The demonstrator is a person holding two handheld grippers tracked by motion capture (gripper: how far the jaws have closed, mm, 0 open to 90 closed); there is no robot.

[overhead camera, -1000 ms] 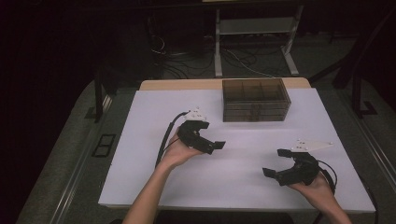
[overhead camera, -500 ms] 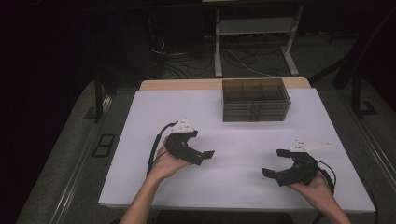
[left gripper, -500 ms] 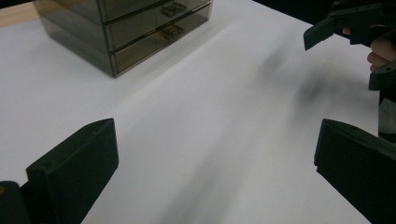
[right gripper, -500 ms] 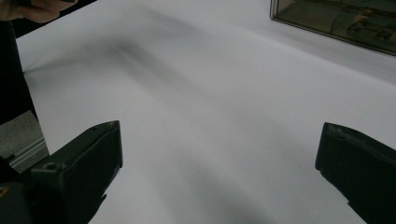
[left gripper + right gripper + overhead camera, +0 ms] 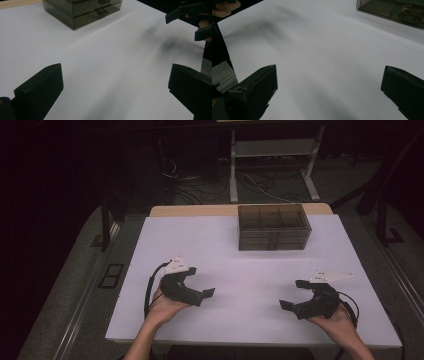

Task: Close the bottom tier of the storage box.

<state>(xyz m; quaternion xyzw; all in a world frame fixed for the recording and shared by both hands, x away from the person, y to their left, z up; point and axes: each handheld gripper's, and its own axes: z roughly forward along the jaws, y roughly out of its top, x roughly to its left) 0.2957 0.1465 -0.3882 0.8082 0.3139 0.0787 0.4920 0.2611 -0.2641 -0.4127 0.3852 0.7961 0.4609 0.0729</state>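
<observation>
High view: drawer box sits upper centre-right of the frame, on the far part of the white table, well apart from both grippers. Box is smoky, see-through plastic, squat and rectangular; the top shows three compartments side by side, and the front face shows stacked drawer layers. Left gripper view puts the box at the upper left of the frame, one corner turned toward the camera, with small handles visible on two drawer fronts; contents too dim to tell. Right gripper view catches only a lower corner of the box at the upper right, a handle faintly visible through the tinted wall. Left gripper lies lower left of centre in the high view, held in a hand just above the table, jaws spread wide, nothing between them. Right gripper is lower right, held in the other hand, jaws likewise wide apart and empty. Each gripper view shows bare white table between its two black jaws. The two grippers point roughly toward each other across the near part of the table.
</observation>
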